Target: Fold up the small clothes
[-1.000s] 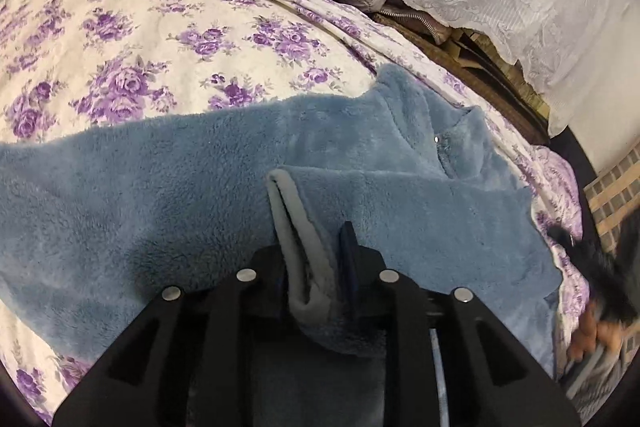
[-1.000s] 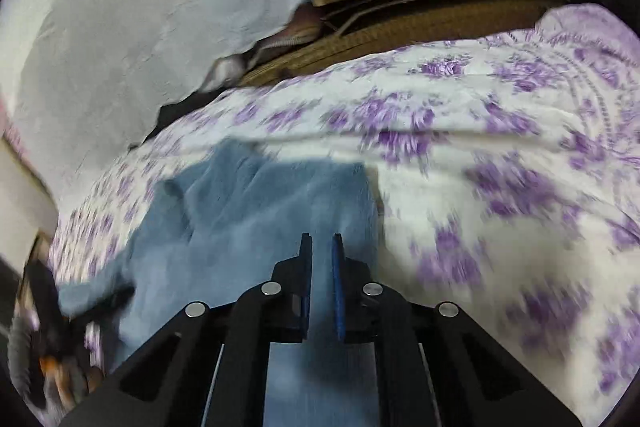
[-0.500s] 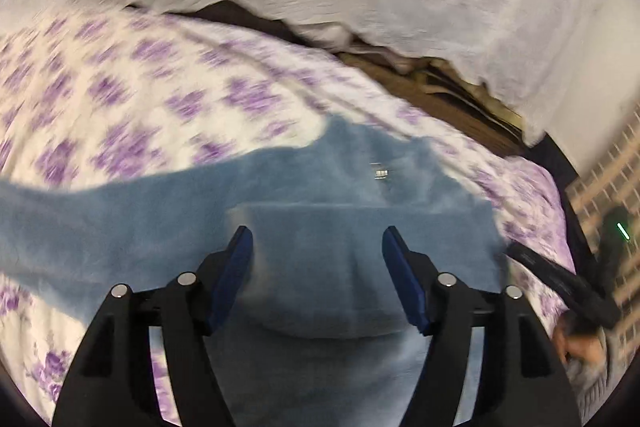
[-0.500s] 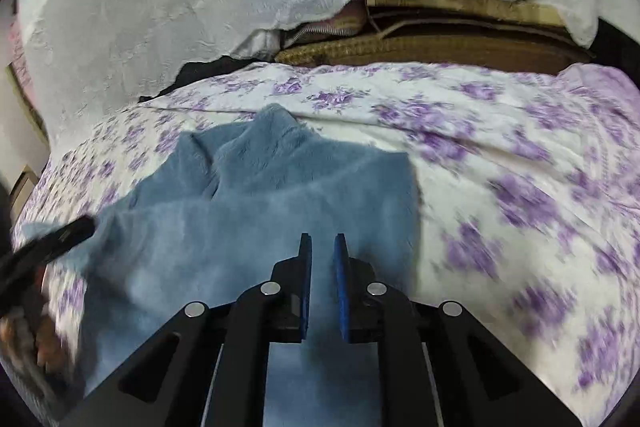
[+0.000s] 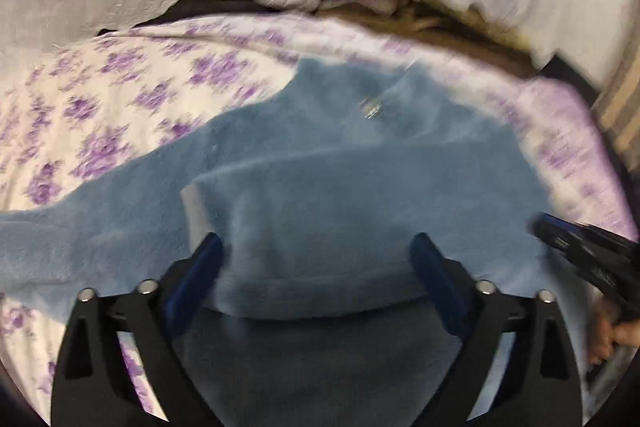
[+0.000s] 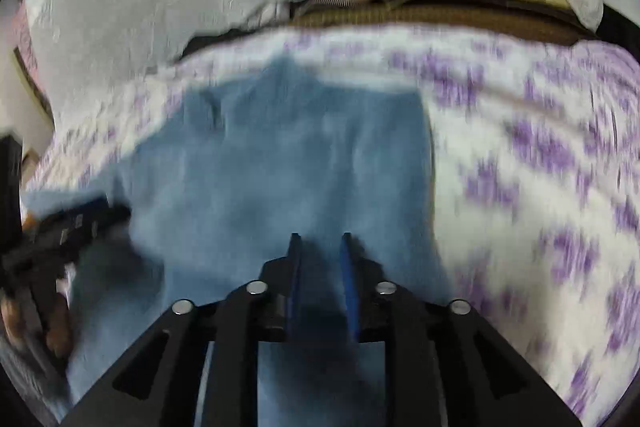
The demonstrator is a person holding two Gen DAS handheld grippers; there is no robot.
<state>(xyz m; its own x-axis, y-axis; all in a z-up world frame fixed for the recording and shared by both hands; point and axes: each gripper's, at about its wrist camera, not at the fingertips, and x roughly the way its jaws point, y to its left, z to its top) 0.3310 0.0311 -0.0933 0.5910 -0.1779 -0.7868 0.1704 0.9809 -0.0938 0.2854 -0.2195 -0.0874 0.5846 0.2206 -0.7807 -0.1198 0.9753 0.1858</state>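
Blue fleece garment [image 5: 340,195] under both, left gripper [image 5: 316,259] spread wide, empty, right gripper [image 6: 320,259] narrowly parted, empty

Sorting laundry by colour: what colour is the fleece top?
Dusty blue fleece top; clearest in the left wrist view.

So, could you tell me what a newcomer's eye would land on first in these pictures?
The blue fleece garment, spread mid-frame on the purple-flowered bedspread with one part folded over itself. Next, the left gripper, jaws wide apart over the fold, and the right gripper, jaws nearly together low over the fleece.
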